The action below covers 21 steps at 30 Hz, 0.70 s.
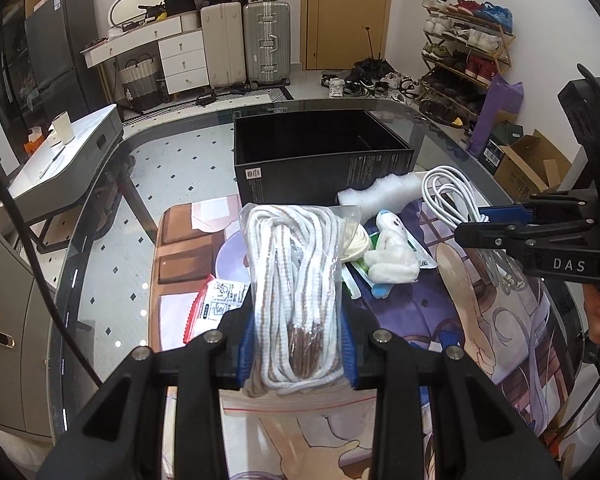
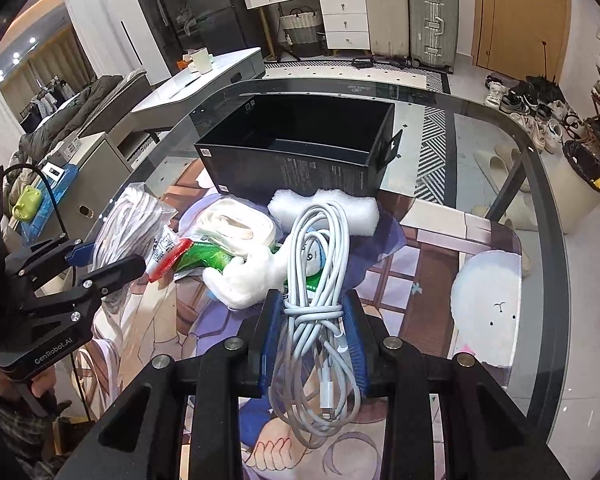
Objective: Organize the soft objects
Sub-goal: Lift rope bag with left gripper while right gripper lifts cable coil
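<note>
The round glass-topped bench [image 1: 100, 216] carries a printed cartoon mat [image 2: 440, 264], and at its far side stands the open black cardboard box [image 2: 300, 148], empty as far as its interior shows — the likely home for the soft things. Between box and grippers lies a loose heap: a white foam block [image 2: 360, 210], a bag of flat cream ribbon [image 2: 236, 226], a small white plush toy [image 1: 392, 260] and green and red-edged packets [image 2: 204, 258].

The left gripper [image 1: 298, 344] has its blue-padded fingers clamped on a clear bag of white-and-brown cord [image 1: 292, 264], lifted off the mat. The bag is slick and the cord inside is free to shift, so the load could slide down through the pads, or its hanging bottom edge could catch the box's near wall.

The right gripper [image 2: 314, 332] is pinched on a coiled white charging cable [image 2: 320, 264], gripped at its wrapped waist. The loops and plug dangle below the fingers — they may snag the plush or drag the foam if carried low, and the coil could unwind.

Both hands head for one box; they might collide at its rim.
</note>
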Each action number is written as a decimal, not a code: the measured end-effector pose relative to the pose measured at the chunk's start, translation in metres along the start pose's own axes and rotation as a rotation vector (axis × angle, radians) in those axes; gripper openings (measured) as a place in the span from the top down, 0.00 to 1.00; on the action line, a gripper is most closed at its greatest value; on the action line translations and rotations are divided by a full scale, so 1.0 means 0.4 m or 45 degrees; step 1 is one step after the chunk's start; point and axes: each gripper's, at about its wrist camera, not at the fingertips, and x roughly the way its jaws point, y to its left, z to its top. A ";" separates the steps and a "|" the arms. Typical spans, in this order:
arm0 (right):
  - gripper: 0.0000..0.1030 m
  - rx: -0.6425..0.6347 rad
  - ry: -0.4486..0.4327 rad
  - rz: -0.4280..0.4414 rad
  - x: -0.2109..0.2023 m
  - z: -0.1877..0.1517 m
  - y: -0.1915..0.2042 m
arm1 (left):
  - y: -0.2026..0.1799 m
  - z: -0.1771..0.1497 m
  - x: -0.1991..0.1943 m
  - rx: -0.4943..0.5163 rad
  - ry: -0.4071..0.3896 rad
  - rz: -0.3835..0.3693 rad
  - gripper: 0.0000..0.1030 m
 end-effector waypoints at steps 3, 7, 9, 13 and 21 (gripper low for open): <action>0.70 -0.017 -0.010 0.011 -0.003 0.016 0.017 | 0.004 0.017 0.004 0.000 -0.011 0.002 0.68; 0.70 -0.030 -0.036 0.014 -0.012 0.041 0.029 | 0.007 0.035 0.009 0.011 -0.022 0.014 0.68; 0.70 -0.029 -0.049 0.016 -0.017 0.051 0.030 | 0.012 0.049 0.009 0.016 -0.030 0.019 0.68; 0.70 -0.025 -0.072 0.010 -0.024 0.072 0.029 | 0.024 0.079 0.013 0.021 -0.041 0.025 0.68; 0.70 -0.002 -0.121 0.008 -0.048 0.119 0.015 | 0.042 0.121 0.018 0.025 -0.061 0.030 0.68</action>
